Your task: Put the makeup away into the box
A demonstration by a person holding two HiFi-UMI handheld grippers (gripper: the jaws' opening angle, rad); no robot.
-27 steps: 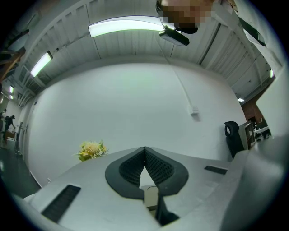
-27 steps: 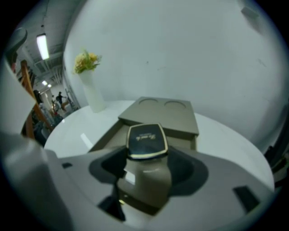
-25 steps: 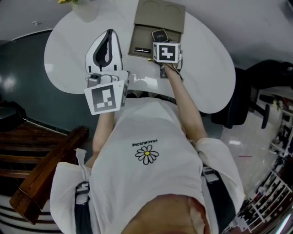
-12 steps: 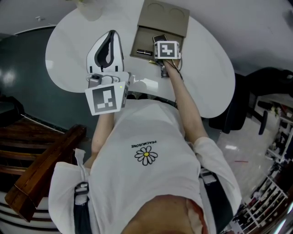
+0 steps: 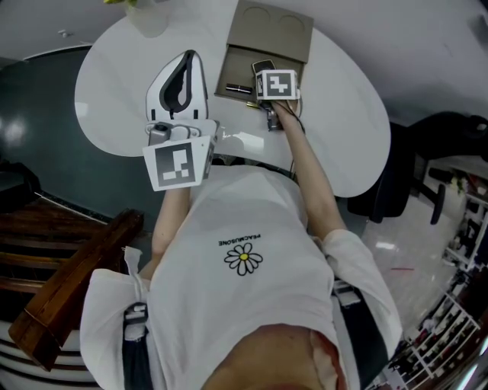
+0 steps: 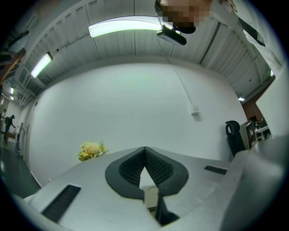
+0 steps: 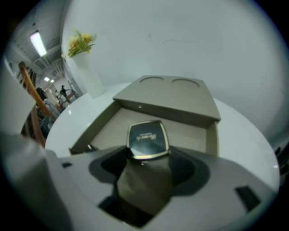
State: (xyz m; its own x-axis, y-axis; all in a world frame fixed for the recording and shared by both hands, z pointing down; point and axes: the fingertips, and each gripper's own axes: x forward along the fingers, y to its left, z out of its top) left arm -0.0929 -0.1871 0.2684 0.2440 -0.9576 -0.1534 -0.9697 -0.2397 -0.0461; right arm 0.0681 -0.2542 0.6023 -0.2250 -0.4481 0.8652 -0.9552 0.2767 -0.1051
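An open tan box (image 5: 242, 65) lies at the far side of the white table (image 5: 343, 114), its lid (image 5: 276, 27) folded back. My right gripper (image 5: 266, 72) is shut on a black compact with a gold rim (image 5: 263, 66) and holds it over the box tray. In the right gripper view the compact (image 7: 146, 137) sticks out past the right gripper (image 7: 146, 155), above the tray (image 7: 189, 131). A dark lipstick (image 5: 239, 89) lies in the tray's near left part. My left gripper (image 5: 185, 55) hovers left of the box, tips together and holding nothing, and in its own view the left gripper (image 6: 144, 151) faces the wall.
A white vase with yellow flowers (image 5: 145, 15) stands at the table's far left edge. A dark chair (image 5: 450, 152) is off to the right, and a wooden rail (image 5: 76, 289) runs at the lower left. The table's near edge is against the person's body.
The right gripper has edged slightly further over the box tray with the compact in it. The left gripper has hardly moved.
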